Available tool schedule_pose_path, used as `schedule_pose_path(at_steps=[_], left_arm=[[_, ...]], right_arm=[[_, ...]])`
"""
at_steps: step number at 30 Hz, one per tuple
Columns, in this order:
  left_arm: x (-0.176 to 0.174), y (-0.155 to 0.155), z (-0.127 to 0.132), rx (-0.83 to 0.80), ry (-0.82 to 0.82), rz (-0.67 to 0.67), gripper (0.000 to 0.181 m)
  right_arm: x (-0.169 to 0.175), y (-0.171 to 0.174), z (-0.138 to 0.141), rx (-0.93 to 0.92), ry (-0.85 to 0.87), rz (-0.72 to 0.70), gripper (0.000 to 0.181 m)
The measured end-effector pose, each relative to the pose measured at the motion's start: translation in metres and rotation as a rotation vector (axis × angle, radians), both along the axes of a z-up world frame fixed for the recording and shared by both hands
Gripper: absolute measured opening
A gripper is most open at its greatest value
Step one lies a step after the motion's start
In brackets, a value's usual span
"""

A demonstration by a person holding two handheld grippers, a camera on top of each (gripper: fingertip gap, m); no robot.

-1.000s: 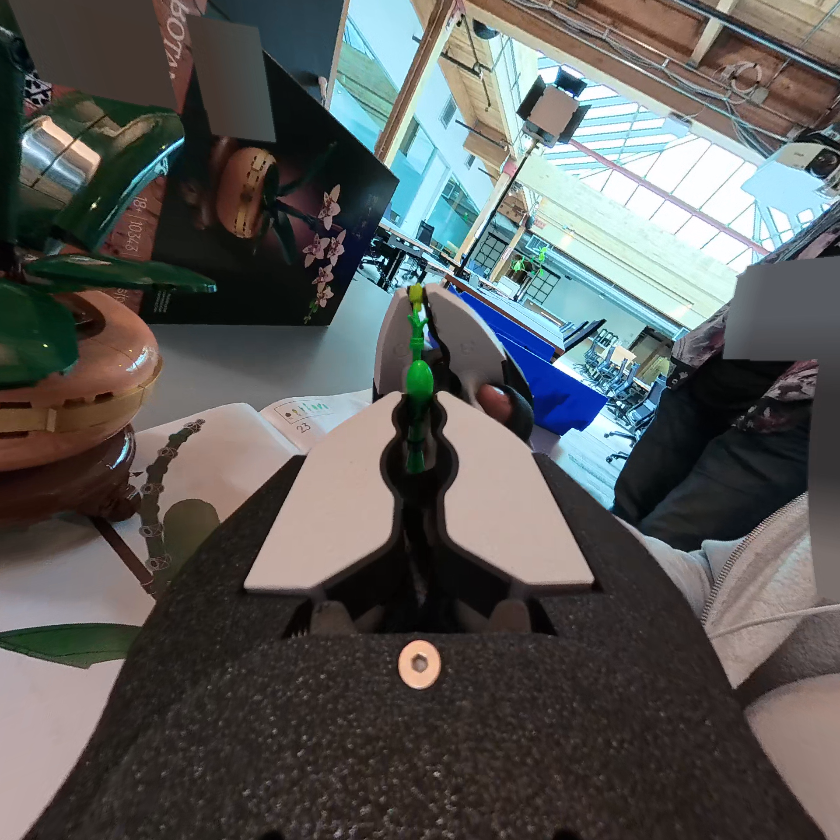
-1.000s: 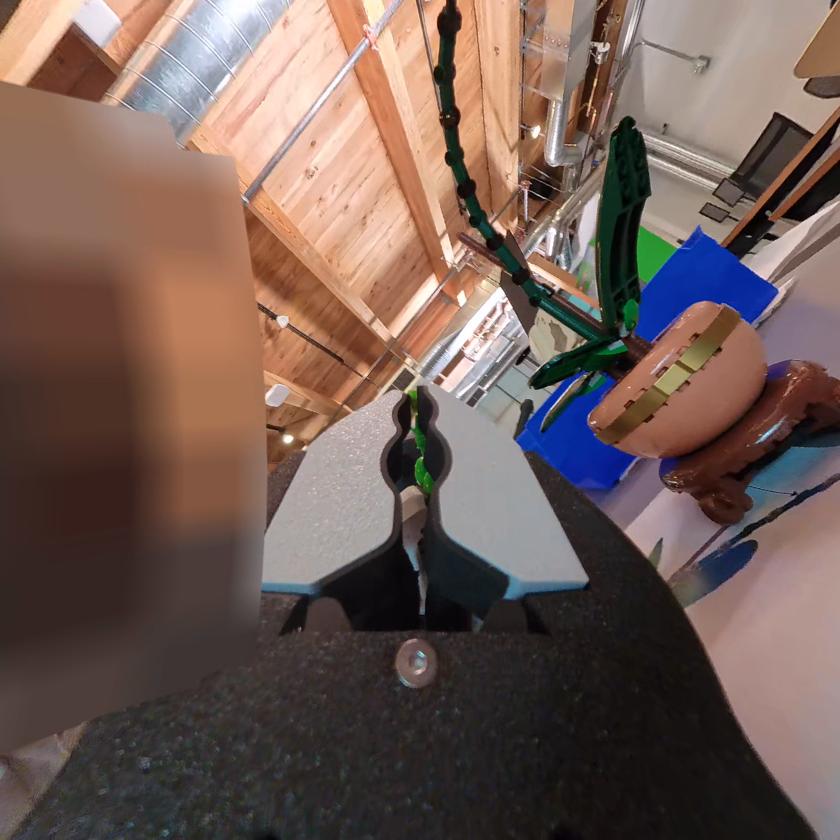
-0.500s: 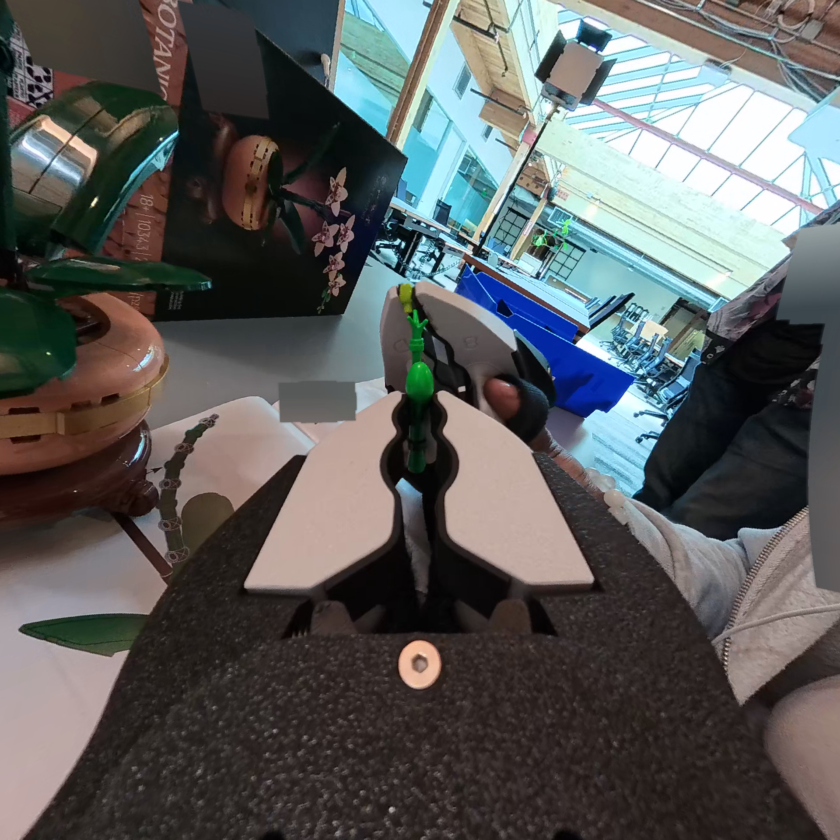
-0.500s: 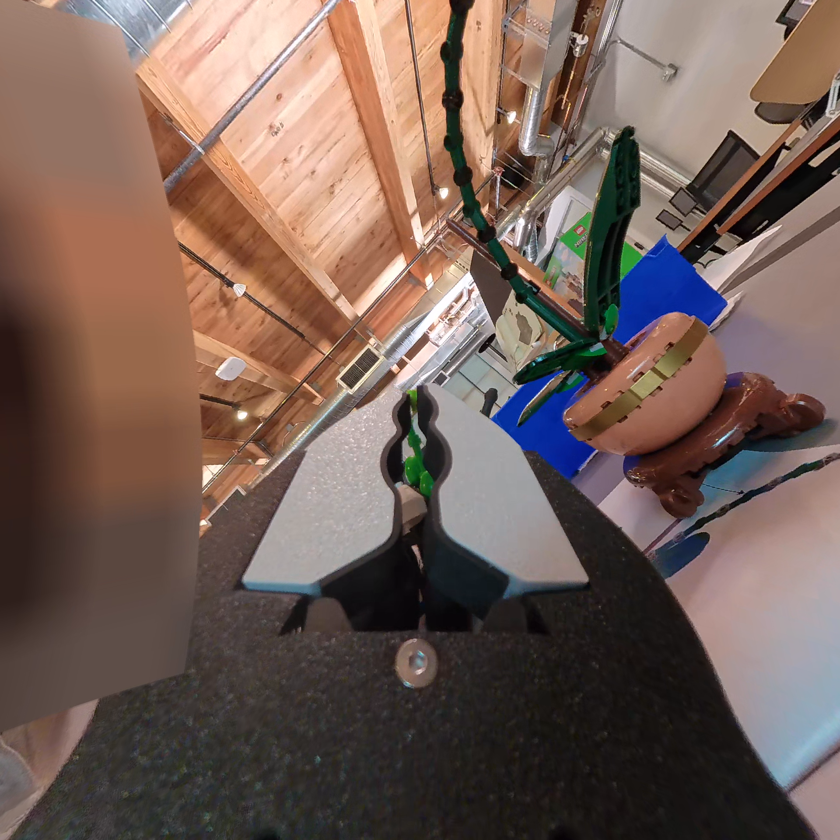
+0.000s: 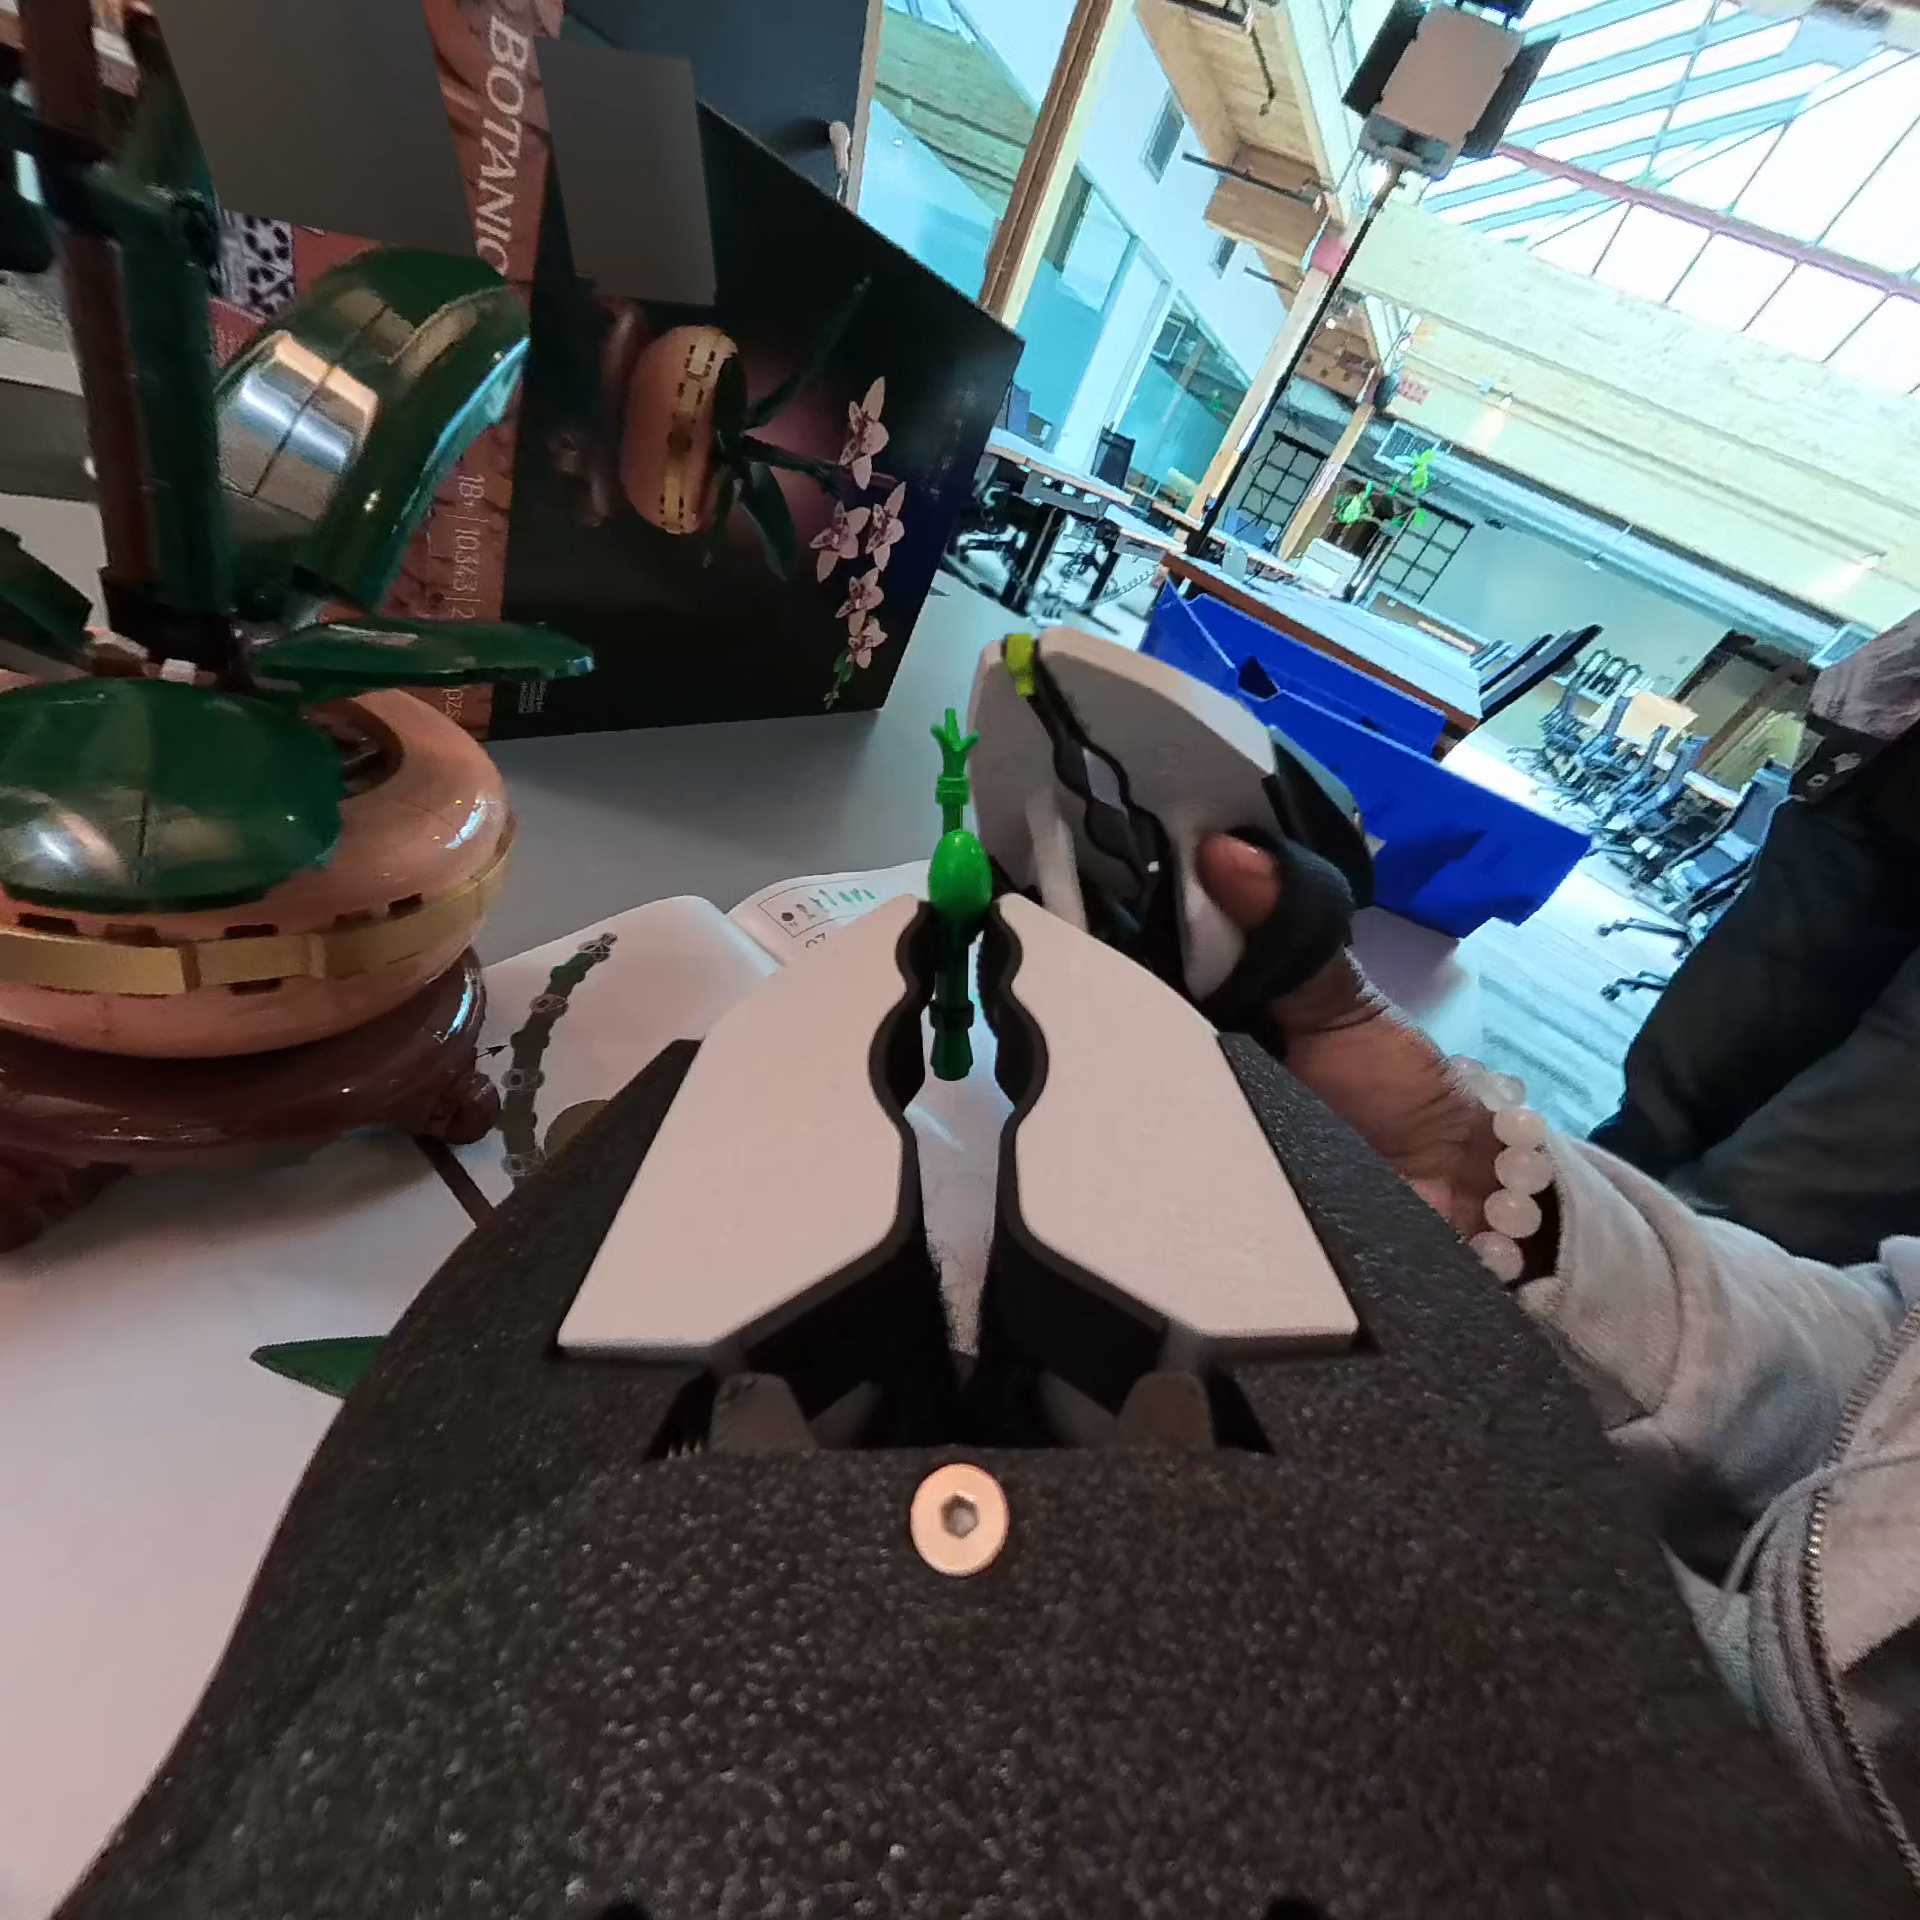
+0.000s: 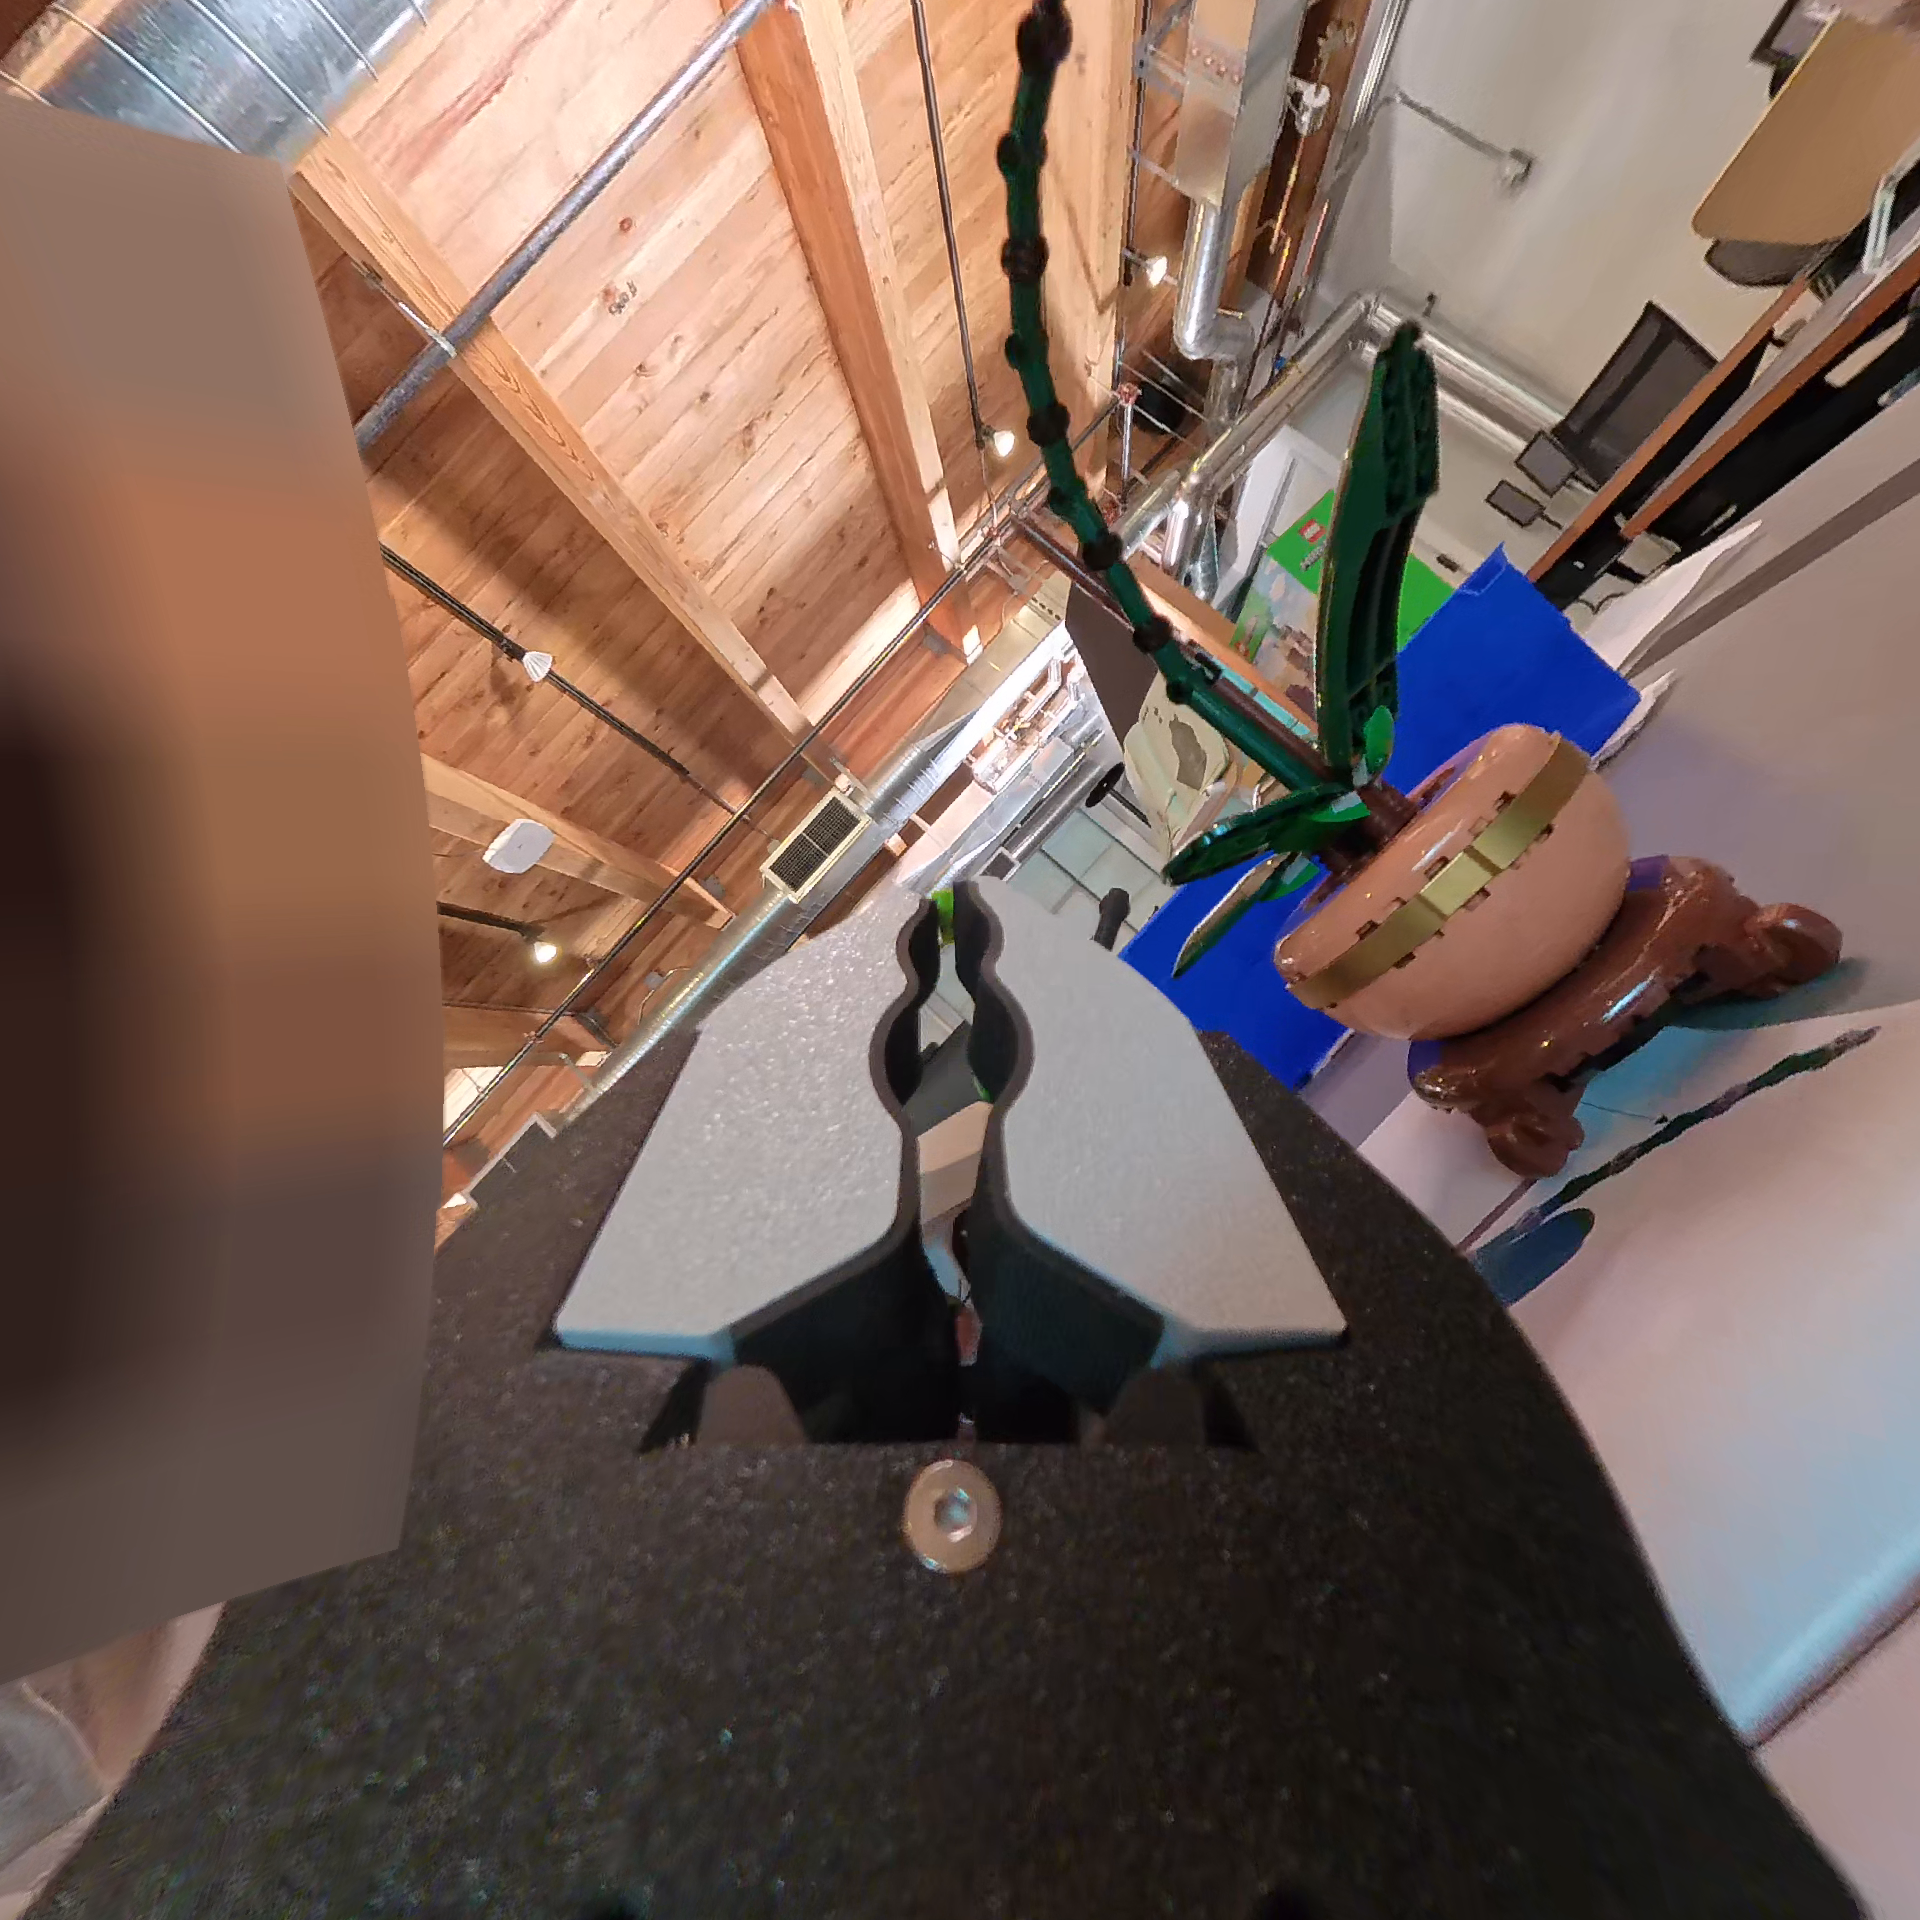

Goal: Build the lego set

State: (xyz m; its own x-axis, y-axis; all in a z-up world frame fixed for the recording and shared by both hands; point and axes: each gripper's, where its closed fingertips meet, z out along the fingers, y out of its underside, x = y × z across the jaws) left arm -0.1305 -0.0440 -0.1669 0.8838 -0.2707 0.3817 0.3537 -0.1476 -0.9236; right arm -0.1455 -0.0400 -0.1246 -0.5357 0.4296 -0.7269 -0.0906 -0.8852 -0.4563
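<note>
**Two thin green pieces, two narrow grips, and a plant close by**

The likeliest slip is at the left gripper (image 5: 958, 935): its jaws are nearly closed, pinching a slim green bud stem (image 5: 954, 914) by the lower shaft alone, while the bud and forked tip stand free above the tips. I judge that any sideways push while mating it to another part could pivot it in that narrow hold or pop it out onto the counter (image 5: 707, 790). The potted plant model (image 5: 239, 894) sits at 9 o'clock of this gripper, near it, with broad leaves overhanging; a careless swing left could knock them loose.

The right gripper (image 6: 948, 914), seen in the left wrist view at 1 o'clock of the bud stem and just beside it, has its jaws almost shut. A small lime-green piece (image 5: 1021, 665) shows at its tip, so it appears to be held there; in its own view only a sliver of green peeks between the tips. With so little of the piece gripped, it could twist or drop

The instruction booklet (image 5: 665, 956) lies open beneath, and the set's box (image 5: 727, 499) stands at 11 o'clock
</note>
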Motion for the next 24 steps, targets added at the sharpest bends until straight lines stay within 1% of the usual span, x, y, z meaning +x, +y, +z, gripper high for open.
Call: schedule_pose_path(at_steps=[9, 13, 24], left_arm=[[0.0046, 0.0015, -0.0035, -0.02, 0.07, 0.01, 0.007], [0.0055, 0.0022, -0.005, -0.03, 0.095, 0.017, 0.008], [0.0055, 0.002, -0.0049, -0.031, 0.094, 0.017, 0.007]], right_arm=[[-0.0043, -0.0019, -0.008, 0.019, -0.07, 0.006, 0.003], [-0.0026, -0.0012, -0.0064, 0.014, -0.061, 0.007, 0.003], [-0.0027, -0.0009, -0.0068, -0.011, -0.054, 0.018, 0.003]])
